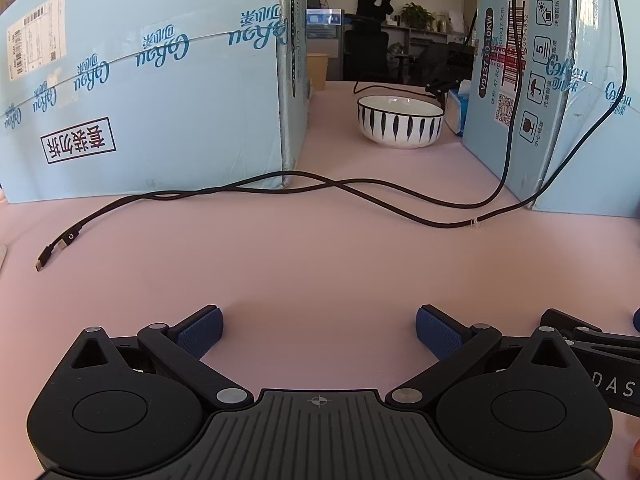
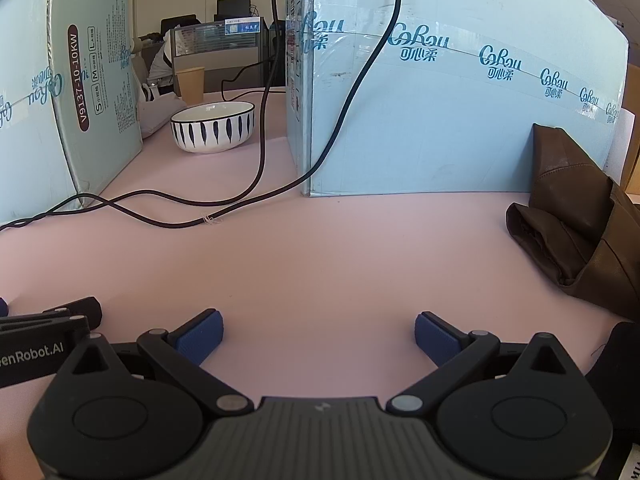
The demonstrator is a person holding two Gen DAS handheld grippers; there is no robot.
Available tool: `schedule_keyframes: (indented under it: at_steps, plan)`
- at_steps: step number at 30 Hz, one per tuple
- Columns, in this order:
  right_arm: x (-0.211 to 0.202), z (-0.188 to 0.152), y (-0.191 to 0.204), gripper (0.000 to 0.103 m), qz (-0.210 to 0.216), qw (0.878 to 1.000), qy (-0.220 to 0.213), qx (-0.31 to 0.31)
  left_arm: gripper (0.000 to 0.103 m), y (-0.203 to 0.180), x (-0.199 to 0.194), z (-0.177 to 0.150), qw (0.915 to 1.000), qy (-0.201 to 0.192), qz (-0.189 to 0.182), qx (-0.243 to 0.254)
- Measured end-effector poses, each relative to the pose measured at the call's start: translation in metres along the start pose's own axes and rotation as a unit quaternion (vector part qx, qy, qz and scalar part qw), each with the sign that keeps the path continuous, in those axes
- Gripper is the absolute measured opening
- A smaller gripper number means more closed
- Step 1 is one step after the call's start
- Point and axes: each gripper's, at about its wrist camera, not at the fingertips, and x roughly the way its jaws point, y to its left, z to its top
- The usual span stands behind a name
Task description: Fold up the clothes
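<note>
While both my left tongs (image 1: 319,330) and right tongs (image 2: 319,334) stand spread and empty over the pink table (image 2: 320,248), the brown garment (image 2: 576,216) lies bunched far right against a box (image 2: 460,120); it looks leathery, stiffish, slick, so I would pinch a thick folded edge.

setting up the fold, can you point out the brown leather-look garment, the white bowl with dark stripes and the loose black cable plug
brown leather-look garment (image 2: 576,216), right wrist view, on its folded front panel
white bowl with dark stripes (image 1: 400,130), left wrist view, on its striped outer wall
loose black cable plug (image 1: 45,259), left wrist view, on the connector end
</note>
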Motion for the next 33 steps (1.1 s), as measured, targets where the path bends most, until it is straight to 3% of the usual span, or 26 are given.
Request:
schedule_keyframes:
  at_steps: [33]
  plan:
    - [0.001, -0.0032, 0.0017, 0.103, -0.005, 1.0, 0.001, -0.006, 0.103, -0.0009, 0.0032, 0.0013, 1.0, 0.002, 0.0, 0.0]
